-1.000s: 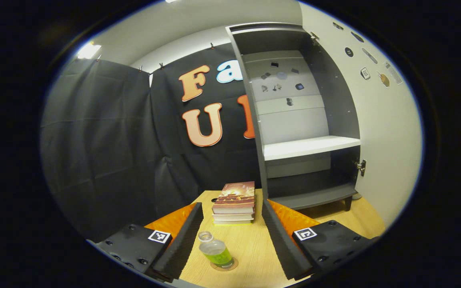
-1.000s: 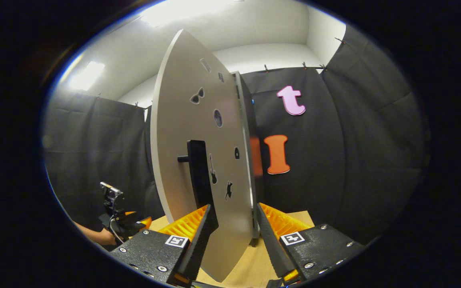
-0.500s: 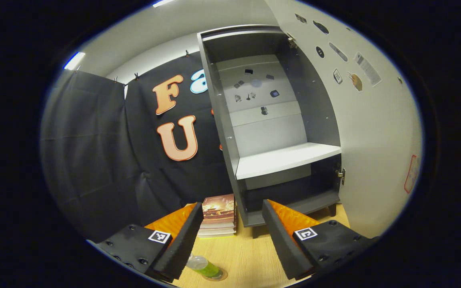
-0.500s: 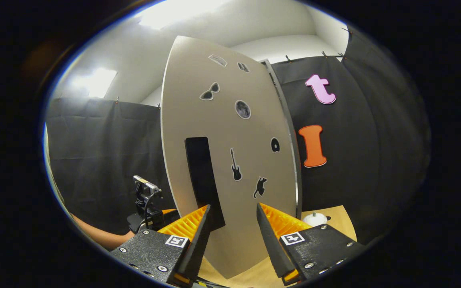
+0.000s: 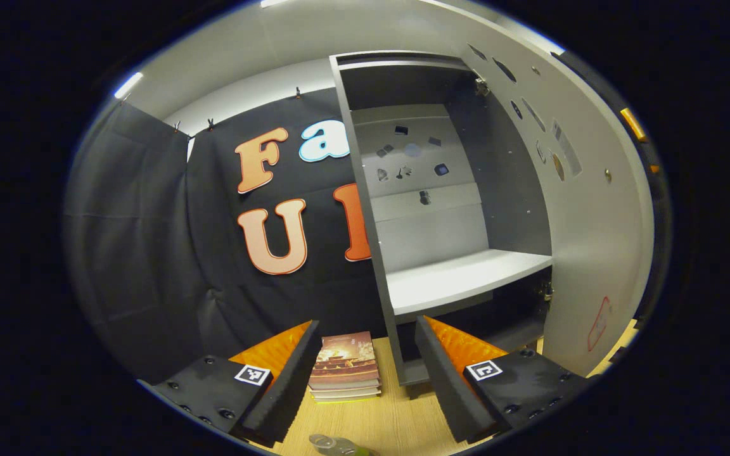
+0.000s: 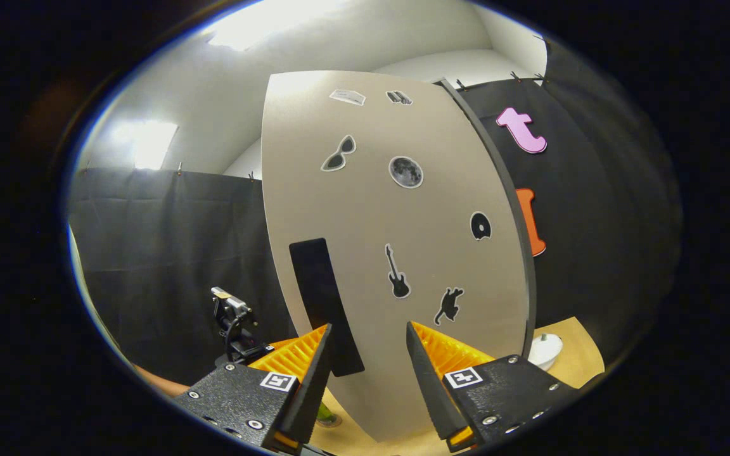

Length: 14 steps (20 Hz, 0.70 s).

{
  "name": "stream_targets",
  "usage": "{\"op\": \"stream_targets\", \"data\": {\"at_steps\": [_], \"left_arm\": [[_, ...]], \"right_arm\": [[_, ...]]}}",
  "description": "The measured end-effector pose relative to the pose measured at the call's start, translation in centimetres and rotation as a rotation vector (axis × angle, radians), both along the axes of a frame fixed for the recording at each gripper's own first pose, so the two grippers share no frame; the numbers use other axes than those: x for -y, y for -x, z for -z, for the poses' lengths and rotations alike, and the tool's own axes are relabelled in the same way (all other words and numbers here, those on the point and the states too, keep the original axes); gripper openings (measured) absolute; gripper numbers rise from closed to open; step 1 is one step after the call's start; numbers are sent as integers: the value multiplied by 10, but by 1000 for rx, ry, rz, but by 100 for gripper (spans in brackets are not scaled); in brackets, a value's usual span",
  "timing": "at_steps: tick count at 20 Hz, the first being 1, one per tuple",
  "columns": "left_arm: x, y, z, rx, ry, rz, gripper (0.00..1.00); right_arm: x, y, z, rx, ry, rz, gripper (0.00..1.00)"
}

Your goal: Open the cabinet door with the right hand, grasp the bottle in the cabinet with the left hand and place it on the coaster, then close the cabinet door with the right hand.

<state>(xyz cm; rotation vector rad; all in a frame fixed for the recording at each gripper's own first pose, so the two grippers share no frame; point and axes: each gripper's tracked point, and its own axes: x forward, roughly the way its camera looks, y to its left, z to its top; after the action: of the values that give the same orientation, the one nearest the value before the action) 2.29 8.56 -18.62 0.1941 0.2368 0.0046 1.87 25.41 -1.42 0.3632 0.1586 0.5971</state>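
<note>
Left gripper (image 5: pixel 365 380) and right gripper (image 6: pixel 365 380) both hold their jaws apart.

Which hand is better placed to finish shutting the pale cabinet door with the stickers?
Right. The right gripper faces the pale sticker-covered cabinet door, open, beside its black handle. The left gripper is open over the wooden table, facing the open grey cabinet.

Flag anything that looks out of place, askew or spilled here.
Nothing stands out. The cabinet door is part open, the cabinet shelves are bare, the stack of books lies flat on the table, and the bottle shows no spill.
</note>
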Motion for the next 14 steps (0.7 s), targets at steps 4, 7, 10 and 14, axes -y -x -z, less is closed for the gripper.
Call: {"op": "stream_targets", "data": {"at_steps": [4,7,10,14], "left_arm": [[-27,-19,-16,33,24,0,99],[-49,-23,-17,50,50,8,99],[-74,-28,-17,54,60,-3,97],[-91,-35,-23,65,82,2,97]], "right_arm": [[-10,-6,11,-18,55,12,71],[-18,-14,9,-5,86,42,71],[-29,-29,13,1,92,64,71],[-38,-38,19,1,95,90,72]]}}
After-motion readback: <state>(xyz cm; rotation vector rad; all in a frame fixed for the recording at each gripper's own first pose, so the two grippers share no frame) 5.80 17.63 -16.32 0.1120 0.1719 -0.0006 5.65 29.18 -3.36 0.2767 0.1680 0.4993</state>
